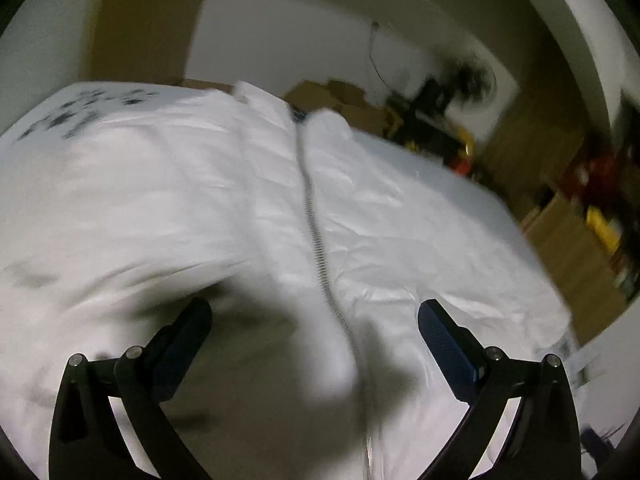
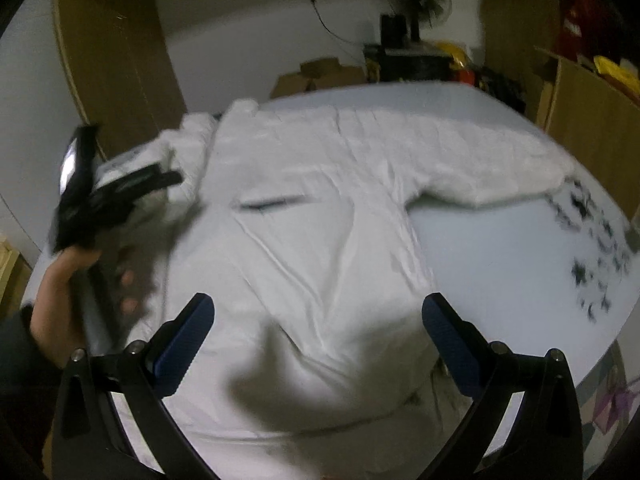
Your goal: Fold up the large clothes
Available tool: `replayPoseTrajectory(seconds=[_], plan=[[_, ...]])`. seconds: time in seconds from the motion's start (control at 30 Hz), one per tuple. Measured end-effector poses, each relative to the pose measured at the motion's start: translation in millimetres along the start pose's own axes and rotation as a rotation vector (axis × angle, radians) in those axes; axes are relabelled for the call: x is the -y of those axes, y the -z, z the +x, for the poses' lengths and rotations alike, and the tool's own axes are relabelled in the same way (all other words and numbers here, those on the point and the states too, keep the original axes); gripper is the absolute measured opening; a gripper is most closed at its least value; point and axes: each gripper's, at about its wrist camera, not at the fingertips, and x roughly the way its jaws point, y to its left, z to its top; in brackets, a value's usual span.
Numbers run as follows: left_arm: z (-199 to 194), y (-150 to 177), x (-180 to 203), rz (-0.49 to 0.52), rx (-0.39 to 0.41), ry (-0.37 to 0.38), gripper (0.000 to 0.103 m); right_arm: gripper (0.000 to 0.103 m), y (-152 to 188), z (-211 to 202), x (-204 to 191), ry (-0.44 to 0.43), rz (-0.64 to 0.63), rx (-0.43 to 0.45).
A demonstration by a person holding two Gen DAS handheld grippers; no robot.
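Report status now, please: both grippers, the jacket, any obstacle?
Left gripper open, empty. Right gripper open, empty. White jacket spread on bed, sleeve out. No obstacle seen.

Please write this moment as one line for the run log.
garment: white jacket spread on bed, zipper closed | left tongs: open, empty | right tongs: open, empty, above jacket

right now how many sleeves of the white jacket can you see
2. One sleeve stretches right across the bed; the other is bunched at the left by the left tongs.
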Motion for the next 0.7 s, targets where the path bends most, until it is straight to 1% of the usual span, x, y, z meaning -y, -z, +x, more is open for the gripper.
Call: replayPoseTrajectory(seconds=[0.03,0.1,0.13,0.2,0.23,0.27,0.3,0.33,0.37,0.4,0.47,0.5,0.53,0.57,0.6,0.63,0.7], plan=[[-26.4,3.5,-14.3,-0.023,0.006,-0.037,0.103,0.103,-6.5,-2.6,-5.8,-0.001,-0.022,0.01],[-62.8,10.5,-35.7,-0.038,0.025,-0.101,0.103,0.103,-26.7,-8.9,-29.1,-0.016,-0.082,0.028],[-87.6,16.8,-51.8,-0.051,0.048,-0.14,0.103,0.103,-37.5,-10.5,-43.5,-0.037,-0.112,0.026],[-123.7,28.7,-75.4,-0.086,0.087,-0.172,0.103,0.103,-59.6,-14.5,-81.9,-0.096,-0.186,0.031],[-143.6,37.8,-91.0,-0.115,0.095,-0.165,0.103,0.103,-70.5,-13.8,-105.2,-0.126,-0.231,0.026],[-153.8,44.2,-100.6,-0.135,0.092,-0.15,0.103,0.103,-78.6,-10.8,-127.6,-0.14,-0.27,0.015],[-168.1,53.9,-114.3,-0.175,0.086,-0.118,0.103,0.103,-88.5,-5.3,-161.3,-0.148,-0.329,0.01],[-179.7,63.9,-126.3,-0.215,0.083,-0.087,0.103,0.103,-92.5,-0.3,-180.8,-0.149,-0.366,0.009],[-185.2,71.3,-133.1,-0.239,0.083,-0.072,0.103,0.103,-99.4,14.2,-222.4,-0.155,-0.441,-0.006],[-193.7,81.4,-141.9,-0.267,0.084,-0.06,0.103,0.103,-102.7,28.9,-251.1,-0.153,-0.481,-0.023],[-206.5,96.4,-152.0,-0.294,0.088,-0.055,0.103,0.102,-104.3,65.7,-304.1,-0.128,-0.528,-0.073],[-211.5,102.7,-156.0,-0.299,0.09,-0.058,0.103,0.102,-101.2,77.8,-319.0,-0.114,-0.544,-0.08],[-215.0,105.9,-157.9,-0.301,0.094,-0.061,0.103,0.102,-96.9,102.2,-347.0,-0.086,-0.577,-0.1],[-218.1,109.2,-160.9,-0.303,0.096,-0.061,0.103,0.101,-90.4,119.3,-364.3,-0.06,-0.606,-0.109],[-221.0,112.1,-163.4,-0.303,0.1,-0.062,0.103,0.097,-83.8,133.6,-377.5,-0.039,-0.628,-0.12],[-221.1,112.4,-165.0,-0.3,0.104,-0.064,0.103,0.095,-79.1,141.4,-383.2,-0.034,-0.635,-0.137],[-225.1,116.4,-169.2,-0.29,0.11,-0.066,0.103,0.095,-66.6,162.1,-394.9,-0.032,-0.654,-0.18]])
